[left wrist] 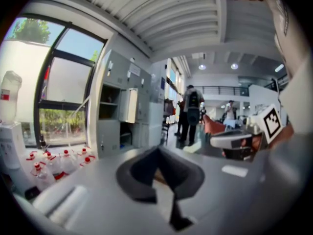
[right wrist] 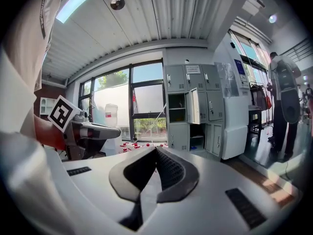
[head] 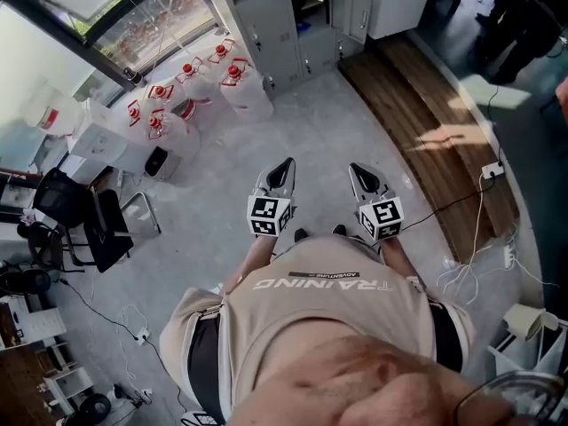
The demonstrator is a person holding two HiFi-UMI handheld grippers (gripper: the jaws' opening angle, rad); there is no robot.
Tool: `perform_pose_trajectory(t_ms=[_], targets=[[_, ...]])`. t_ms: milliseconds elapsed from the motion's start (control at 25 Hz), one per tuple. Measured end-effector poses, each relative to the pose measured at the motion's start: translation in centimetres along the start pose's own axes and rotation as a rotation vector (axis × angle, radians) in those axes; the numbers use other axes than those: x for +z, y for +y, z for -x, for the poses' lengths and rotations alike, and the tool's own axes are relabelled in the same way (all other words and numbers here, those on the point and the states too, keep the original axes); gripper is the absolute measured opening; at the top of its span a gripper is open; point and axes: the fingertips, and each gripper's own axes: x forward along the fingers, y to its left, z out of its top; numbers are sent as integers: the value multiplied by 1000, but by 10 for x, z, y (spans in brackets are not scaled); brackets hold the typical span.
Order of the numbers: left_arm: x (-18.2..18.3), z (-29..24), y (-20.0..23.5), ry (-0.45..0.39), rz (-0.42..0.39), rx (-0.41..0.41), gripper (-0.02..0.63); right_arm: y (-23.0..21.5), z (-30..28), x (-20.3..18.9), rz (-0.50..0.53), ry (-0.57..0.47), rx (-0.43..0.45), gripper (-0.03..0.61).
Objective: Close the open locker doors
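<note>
Right gripper view: grey lockers (right wrist: 215,106), one door (right wrist: 193,106) swung open

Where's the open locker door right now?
In the right gripper view, the pale open locker door hangs ajar at mid-frame on the grey metal locker bank, just right of the large window.

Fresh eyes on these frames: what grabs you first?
First, the left gripper and right gripper, side by side over grey floor in the head view, each with jaws together and nothing between them. Ahead, the grey lockers beside the window have one door swung open. Left of them, red-capped water jugs cluster on the floor.
</note>
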Motion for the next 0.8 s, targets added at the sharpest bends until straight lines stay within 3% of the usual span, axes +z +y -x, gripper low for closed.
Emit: perform_pose_trajectory(t_ms=[120, 280, 400, 560, 800], targets=[[3, -7, -16, 19, -127, -11, -2, -10, 5, -8, -16, 8, 5, 14], [7, -24, -24, -3, -51, -1, -2, -30, 2, -14, -20, 25, 33, 14], [2, -29, -25, 24, -98, 25, -2, -36, -12, -19, -4, 39, 79, 14], [-12, -37, -16, 52, 12, 35, -2, -53, -31, -14, 27, 28, 86, 14], [-15, -64, 23, 96, -17, 43, -2, -79, -55, -27, -45, 64, 61, 14]])
